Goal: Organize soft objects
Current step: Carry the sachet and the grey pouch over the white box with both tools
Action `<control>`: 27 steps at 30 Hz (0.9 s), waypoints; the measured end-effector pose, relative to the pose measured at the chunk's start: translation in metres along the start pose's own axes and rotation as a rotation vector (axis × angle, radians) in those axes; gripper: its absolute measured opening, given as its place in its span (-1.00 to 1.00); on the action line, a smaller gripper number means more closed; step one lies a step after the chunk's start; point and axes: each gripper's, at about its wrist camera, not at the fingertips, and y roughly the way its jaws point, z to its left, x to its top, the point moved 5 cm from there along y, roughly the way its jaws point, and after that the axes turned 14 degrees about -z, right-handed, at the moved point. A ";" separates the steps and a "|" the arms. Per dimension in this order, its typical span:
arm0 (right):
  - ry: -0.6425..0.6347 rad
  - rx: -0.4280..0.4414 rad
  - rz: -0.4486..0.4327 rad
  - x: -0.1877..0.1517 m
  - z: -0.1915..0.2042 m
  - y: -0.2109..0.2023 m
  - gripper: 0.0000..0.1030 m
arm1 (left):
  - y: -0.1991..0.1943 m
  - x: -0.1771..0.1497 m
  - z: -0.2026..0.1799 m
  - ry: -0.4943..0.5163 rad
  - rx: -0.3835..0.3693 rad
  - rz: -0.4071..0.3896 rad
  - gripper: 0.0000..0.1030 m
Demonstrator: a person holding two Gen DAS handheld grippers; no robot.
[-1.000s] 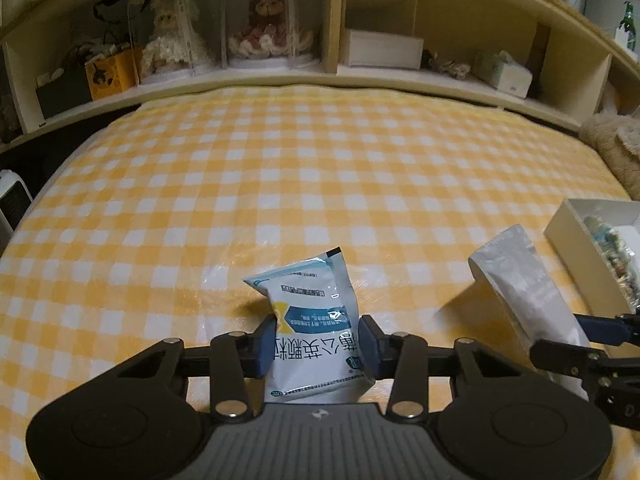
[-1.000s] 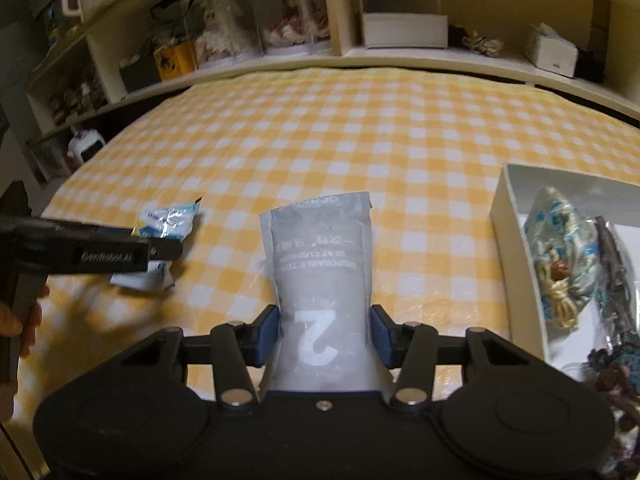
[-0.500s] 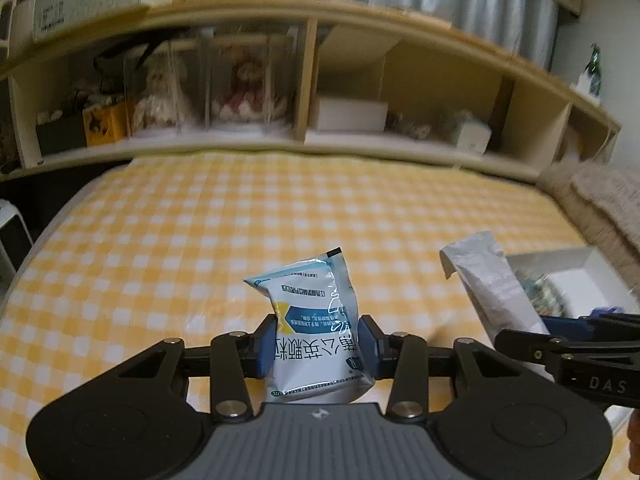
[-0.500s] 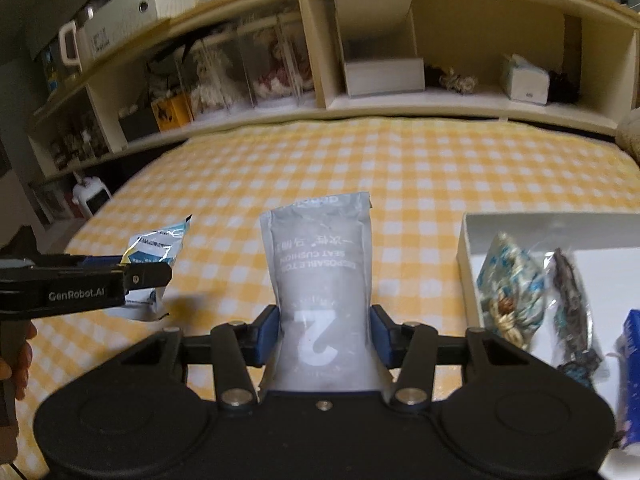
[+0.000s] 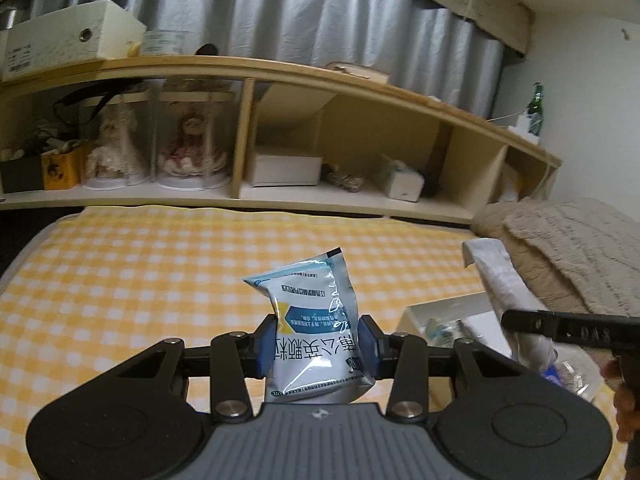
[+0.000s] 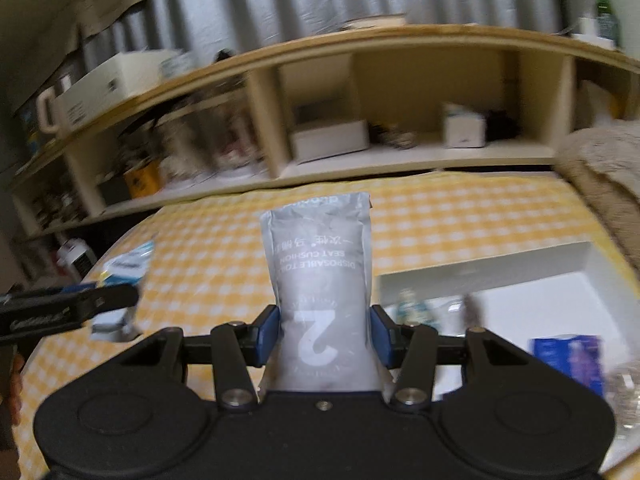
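Observation:
My left gripper (image 5: pixel 318 346) is shut on a blue and white packet (image 5: pixel 312 320) with Chinese print, held up above the yellow checked bed. My right gripper (image 6: pixel 324 334) is shut on a grey pouch (image 6: pixel 322 280) marked "2" and "disposable seat cushion". In the left wrist view the grey pouch (image 5: pixel 504 288) and the right gripper show at the right. In the right wrist view the blue packet (image 6: pixel 124 270) and the left gripper show at the left. A white box (image 6: pixel 580 256) with several small items lies on the bed at the right.
The yellow checked bed cover (image 5: pixel 140 280) fills the middle. A wooden shelf unit (image 5: pixel 280 128) with dolls, boxes and clutter stands behind it. A beige fuzzy blanket (image 5: pixel 572 248) lies at the right. A small white heater (image 6: pixel 76 258) stands at the left of the bed.
Both grippers have risen and tilted up with their packets still held. The shelf and curtain now fill more of both views. The white box has come nearer the middle of the right wrist view.

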 end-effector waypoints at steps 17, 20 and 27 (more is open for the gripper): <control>0.162 -0.338 -0.006 0.018 -0.167 0.012 -0.03 | 0.054 -0.007 -0.094 0.033 -0.222 0.042 -0.14; 0.075 -0.314 -0.007 0.028 -0.188 0.023 -0.03 | 0.073 -0.008 -0.118 0.050 -0.265 0.044 -0.14; -0.091 -0.300 0.032 0.021 -0.234 0.041 -0.03 | 0.129 -0.019 -0.175 0.010 -0.349 0.068 -0.14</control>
